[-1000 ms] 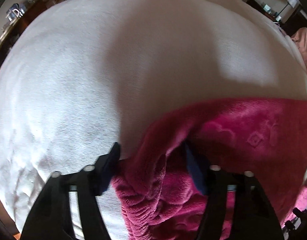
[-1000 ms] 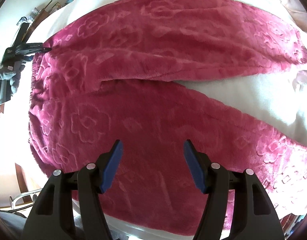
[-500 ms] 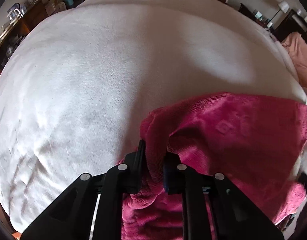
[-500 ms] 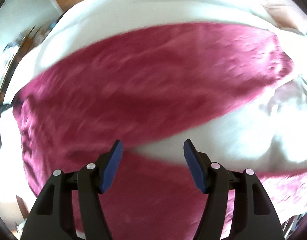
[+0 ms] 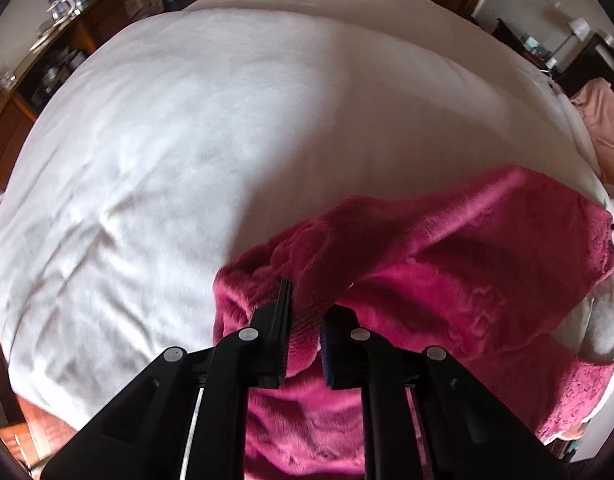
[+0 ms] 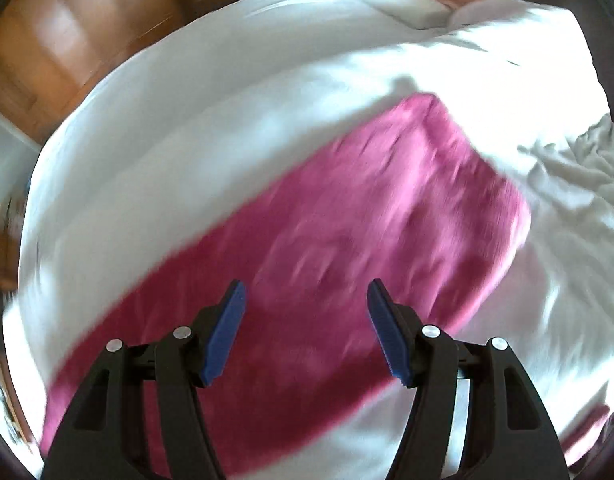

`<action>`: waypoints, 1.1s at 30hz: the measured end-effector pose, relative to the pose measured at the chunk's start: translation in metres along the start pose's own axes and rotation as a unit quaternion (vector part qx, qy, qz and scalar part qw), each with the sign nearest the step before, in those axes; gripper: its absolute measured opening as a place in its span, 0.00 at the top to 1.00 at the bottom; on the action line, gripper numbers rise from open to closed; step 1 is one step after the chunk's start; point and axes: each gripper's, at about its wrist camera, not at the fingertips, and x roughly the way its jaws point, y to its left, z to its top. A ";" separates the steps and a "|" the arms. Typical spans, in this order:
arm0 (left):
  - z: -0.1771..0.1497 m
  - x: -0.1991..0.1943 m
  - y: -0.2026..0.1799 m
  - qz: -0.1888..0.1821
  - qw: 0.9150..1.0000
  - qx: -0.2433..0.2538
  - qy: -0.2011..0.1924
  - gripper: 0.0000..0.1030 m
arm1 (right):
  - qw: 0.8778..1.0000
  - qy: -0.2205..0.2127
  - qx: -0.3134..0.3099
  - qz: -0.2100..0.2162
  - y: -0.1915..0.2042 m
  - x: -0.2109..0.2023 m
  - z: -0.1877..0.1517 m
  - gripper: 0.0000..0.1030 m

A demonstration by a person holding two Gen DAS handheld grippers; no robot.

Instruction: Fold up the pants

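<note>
The magenta fleece pants (image 5: 467, 264) lie on a white bed cover (image 5: 187, 140). My left gripper (image 5: 305, 320) is shut on a bunched fold of the pants near the waistband and holds it lifted off the bed. In the right wrist view one pant leg (image 6: 347, 232) stretches diagonally across the bed, blurred by motion. My right gripper (image 6: 305, 320) is open and empty, hovering above that leg, its blue pads (image 6: 227, 328) wide apart.
The white bed cover (image 6: 227, 100) is rumpled at the right (image 6: 567, 168). A pink cloth (image 5: 603, 120) lies at the far right of the bed. Wooden shelves with clutter (image 5: 55, 40) stand at the left. A wooden door (image 6: 67, 32) is behind the bed.
My left gripper closed on the pants fold and lifted it. My right gripper stayed open and swept along the pants toward the leg end.
</note>
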 end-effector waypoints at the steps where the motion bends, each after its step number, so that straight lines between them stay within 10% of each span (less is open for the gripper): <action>1: -0.003 -0.003 0.000 0.004 1.000 -0.006 0.001 0.88 | 1.000 0.001 0.010 0.000 -0.004 0.005 0.014 0.37; 15: -0.043 -0.037 -0.006 0.033 0.998 -0.050 0.002 0.88 | 0.989 0.088 0.103 -0.063 -0.021 0.105 0.143 0.38; 20: -0.052 -0.044 -0.003 0.033 0.998 -0.059 0.006 0.88 | 0.987 0.097 0.066 -0.109 -0.006 0.108 0.148 0.50; 25: -0.051 -0.047 -0.002 0.030 0.998 -0.054 0.001 0.88 | 0.986 0.101 0.043 -0.126 -0.006 0.095 0.125 0.86; 33: -0.047 -0.063 0.005 0.024 0.998 -0.045 -0.027 0.88 | 0.989 0.064 0.085 -0.099 -0.044 0.035 0.094 0.93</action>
